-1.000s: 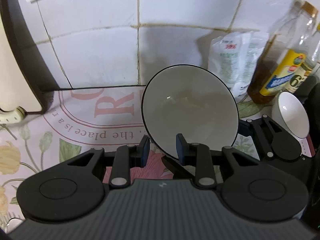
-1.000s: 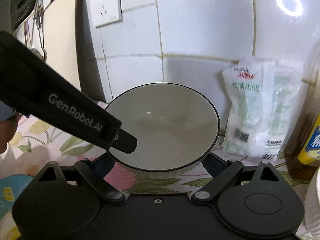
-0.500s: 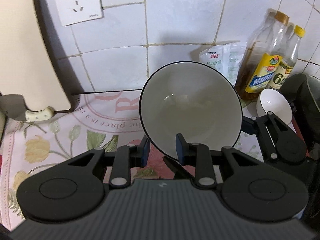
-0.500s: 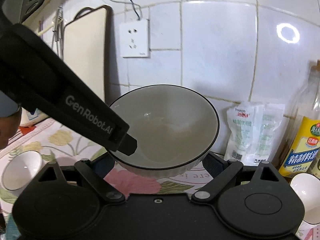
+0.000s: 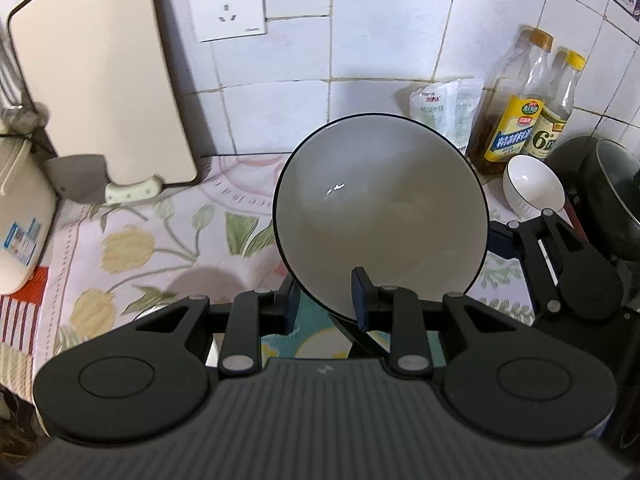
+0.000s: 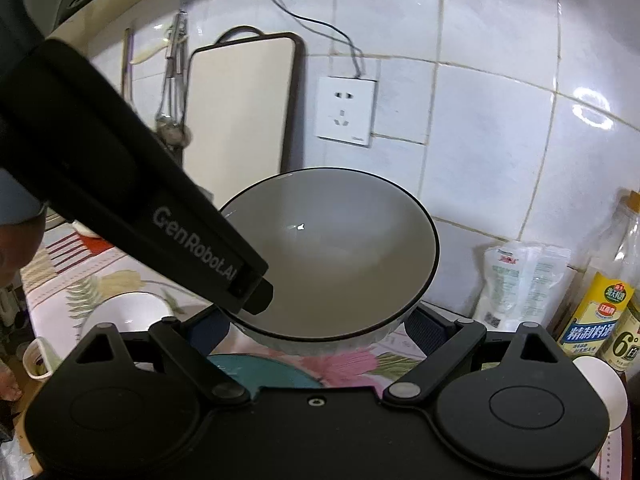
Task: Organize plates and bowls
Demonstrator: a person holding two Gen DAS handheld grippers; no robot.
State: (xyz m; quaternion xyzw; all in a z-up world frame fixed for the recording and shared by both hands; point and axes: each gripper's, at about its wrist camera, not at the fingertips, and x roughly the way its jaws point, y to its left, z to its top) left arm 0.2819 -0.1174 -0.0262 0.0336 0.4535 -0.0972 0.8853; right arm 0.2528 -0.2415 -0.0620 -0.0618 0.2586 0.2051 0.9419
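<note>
One grey bowl (image 5: 380, 208) is grasped by both tongs: left tongs (image 5: 326, 300) clenched on its near rim, right tongs (image 6: 320, 328) around its base. Two small white bowls, two oil bottles (image 5: 516, 108), possibly more, flank them on the floral table (image 5: 152, 240); white tiles behind.

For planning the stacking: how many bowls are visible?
3: grey bowl held up; white bowl beside the bottles; second white bowl on the cloth, left. More may be hidden.
</note>
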